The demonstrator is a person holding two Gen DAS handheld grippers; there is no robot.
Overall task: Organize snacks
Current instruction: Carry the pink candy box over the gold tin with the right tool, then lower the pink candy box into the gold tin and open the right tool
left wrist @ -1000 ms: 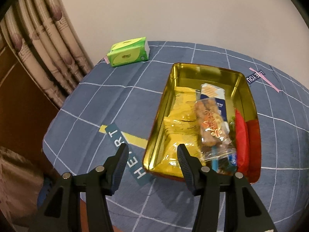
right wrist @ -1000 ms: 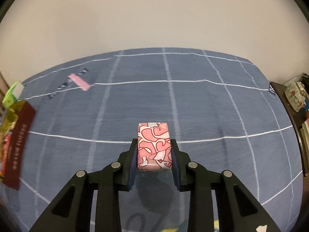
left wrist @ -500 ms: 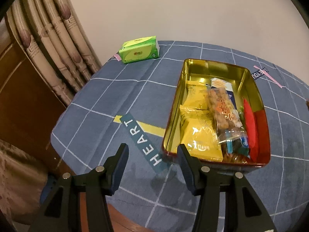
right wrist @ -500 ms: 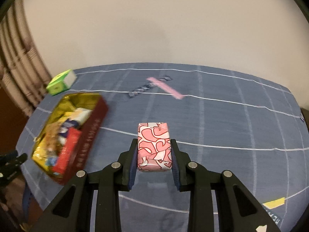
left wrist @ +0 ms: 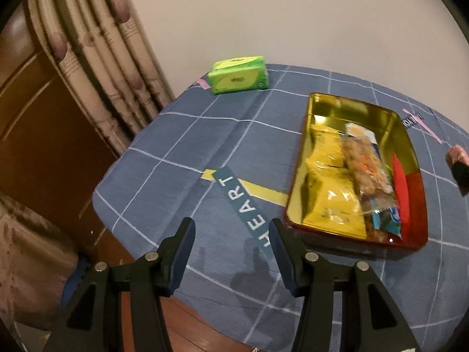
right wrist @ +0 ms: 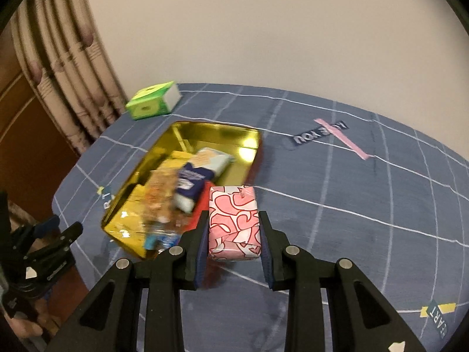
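A gold-lined tin (left wrist: 322, 108) (right wrist: 211, 130) with red outer walls lies on the blue checked cloth and holds several snack packs: yellow bags (left wrist: 328, 202), a clear pack of biscuits (left wrist: 366, 164) and a blue-and-white pack (right wrist: 199, 176). My right gripper (right wrist: 234, 234) is shut on a pink-and-white wrapped packet (right wrist: 233, 220), held above the cloth just right of the tin's near end; that packet shows at the right edge (left wrist: 457, 157) of the left wrist view. My left gripper (left wrist: 231, 243) stands open over the cloth near the table's edge, left of the tin, with nothing between its fingers.
A green tissue pack (left wrist: 239, 74) (right wrist: 152, 102) lies at the table's far corner by the curtain (left wrist: 96, 58). Dark wooden furniture (left wrist: 35, 135) stands left of the table. The left gripper (right wrist: 55, 234) shows at the lower left of the right wrist view.
The right gripper has swung left with the pink packet, from bare cloth to beside the tin. The left gripper has drawn back to the left, so the tin now sits further right.
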